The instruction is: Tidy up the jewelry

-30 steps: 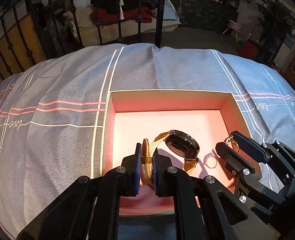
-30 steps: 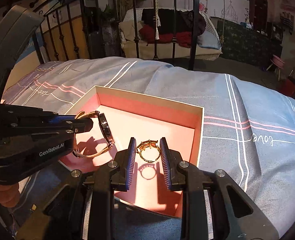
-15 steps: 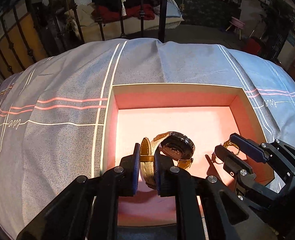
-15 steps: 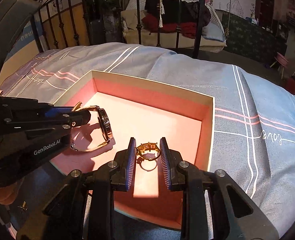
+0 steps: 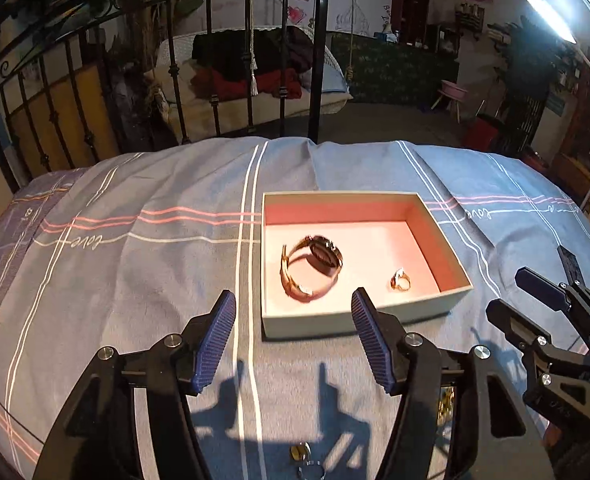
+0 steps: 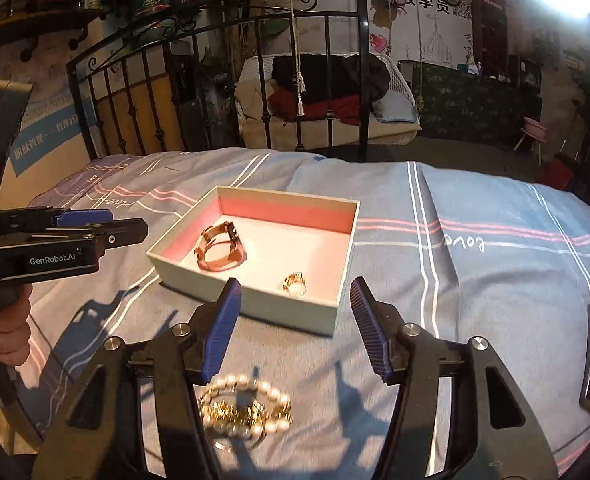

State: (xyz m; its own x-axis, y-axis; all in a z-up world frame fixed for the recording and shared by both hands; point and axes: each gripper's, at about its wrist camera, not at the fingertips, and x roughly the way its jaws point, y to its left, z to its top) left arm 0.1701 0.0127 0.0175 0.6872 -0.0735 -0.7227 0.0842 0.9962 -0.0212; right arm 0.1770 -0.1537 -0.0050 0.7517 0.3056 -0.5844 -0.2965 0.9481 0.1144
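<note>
Box (image 5: 359,320) holds watch (image 5: 311,266) w/ ring (image 5: 400,281) beside it. Left gripper (image 5: 293,338) & right gripper (image 6: 295,324) both wide open, empty, near box's front wall. Pearl bracelet (image 6: 245,410), maybe tangled w/ gold chain, outside box.

Pink-lined box (image 5: 435,240), gold ring (image 5: 400,281) (blue striped bedsheet (image 5: 155,264) beneath)

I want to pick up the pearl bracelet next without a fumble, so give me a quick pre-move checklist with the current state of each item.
1. Right gripper open and holding nothing: ok.
2. Left gripper open and holding nothing: ok.
3. Watch lying inside the box: ok.
4. Ring inside the box, apart from the watch: ok.
5. Pearl bracelet on the bedspread, below the right gripper: ok.
6. Bracelet free of the gold pieces tangled with it: cannot tell.
</note>
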